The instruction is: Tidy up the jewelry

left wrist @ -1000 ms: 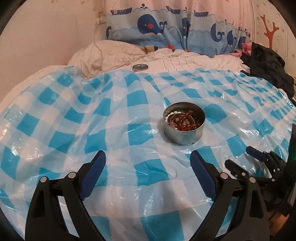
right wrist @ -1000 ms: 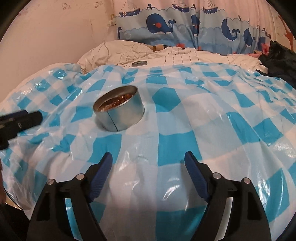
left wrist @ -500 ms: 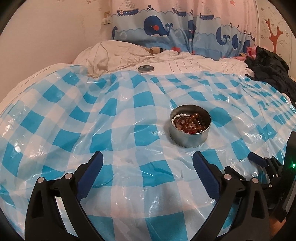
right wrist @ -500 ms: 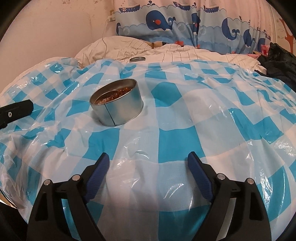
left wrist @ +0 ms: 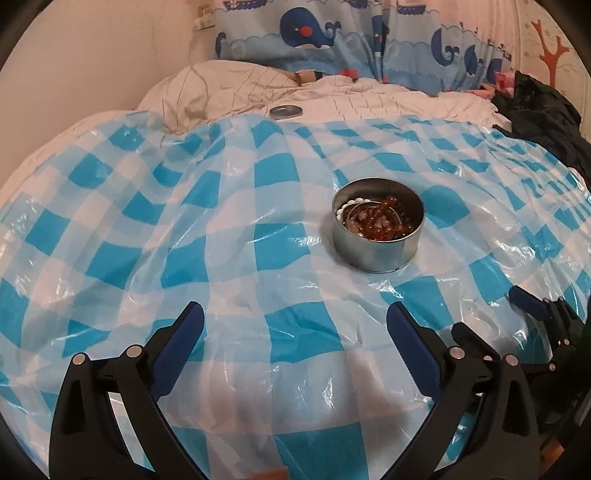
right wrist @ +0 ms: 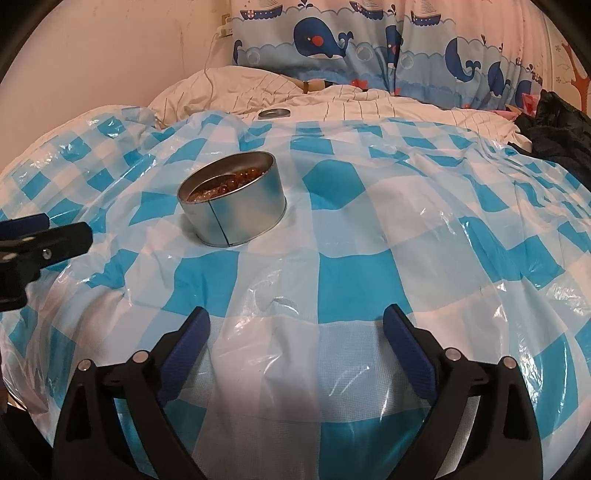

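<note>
Blue-and-white checked plastic sheet [left wrist: 236, 206] covers most of the bed and it is wrinkled and shiny; behind it lie a pale crumpled blanket [left wrist: 236, 88] and a curtain with whales [left wrist: 332, 33], and a dark garment [left wrist: 543, 107] is at the far right. On the sheet stands a round metal tin [left wrist: 376, 243], upright and without cover, and inside it I see the jewelry [left wrist: 376, 225]: amber-brown beads, some white pearls and a thin metal ring, all together in a heap. A small round lid [left wrist: 285, 110] lies far behind, on the blanket just past the edge of the sheet, well apart from the tin. The left gripper [left wrist: 295, 328] is wide open with nothing between its blue fingers [left wrist: 184, 343], and the tin lies ahead of it and a little to the right. The right gripper [right wrist: 295, 326] is opening at this moment, also with nothing between its fingers, and for it the tin [right wrist: 232, 206] is ahead and to the left. The tin is round, so it has no long axis to line up with. I judge that it stands between both hands, and neither is clearly nearer. If the lid must go on now, one hand has to reach far past the tin for it.
</note>
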The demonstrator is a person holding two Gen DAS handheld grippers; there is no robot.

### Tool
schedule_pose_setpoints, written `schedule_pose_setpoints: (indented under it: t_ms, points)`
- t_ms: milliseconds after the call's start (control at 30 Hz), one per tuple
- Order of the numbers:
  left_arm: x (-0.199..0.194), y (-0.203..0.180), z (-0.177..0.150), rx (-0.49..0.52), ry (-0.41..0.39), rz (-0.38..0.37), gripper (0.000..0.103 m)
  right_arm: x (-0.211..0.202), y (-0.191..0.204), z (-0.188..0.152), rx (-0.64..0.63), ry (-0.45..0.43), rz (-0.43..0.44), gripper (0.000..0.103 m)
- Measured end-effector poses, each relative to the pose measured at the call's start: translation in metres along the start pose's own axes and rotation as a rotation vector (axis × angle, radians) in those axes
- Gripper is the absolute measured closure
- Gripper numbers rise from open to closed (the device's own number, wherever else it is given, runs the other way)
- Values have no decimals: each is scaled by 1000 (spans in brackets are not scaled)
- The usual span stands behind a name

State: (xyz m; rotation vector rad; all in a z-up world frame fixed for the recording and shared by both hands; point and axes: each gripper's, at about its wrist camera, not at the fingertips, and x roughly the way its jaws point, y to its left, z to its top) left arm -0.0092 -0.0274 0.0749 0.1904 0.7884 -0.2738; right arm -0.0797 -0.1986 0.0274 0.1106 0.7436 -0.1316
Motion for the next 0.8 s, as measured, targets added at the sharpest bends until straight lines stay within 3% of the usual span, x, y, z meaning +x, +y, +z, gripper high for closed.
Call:
schedule_pose_setpoints:
  t_ms: [233,433,567,700,800]
  points:
    - [21,5,-5,-50,74,83,8,0,1,0,0,1,1,12]
    - [7,2,-2,-98,-6,-58,8,1,1,0,-1,0,2,11]
    - [10,-7,0,-88,18,-109,8,-1,2,-1,-5,-11,-5,11]
    - [36,-10,-3,-72,130,-38,8,-7,1,-3,11,-46,-15,11]
    - [51,-6,-6,-92,129,29,8,-8,-4,-3,36,-52,-8,11]
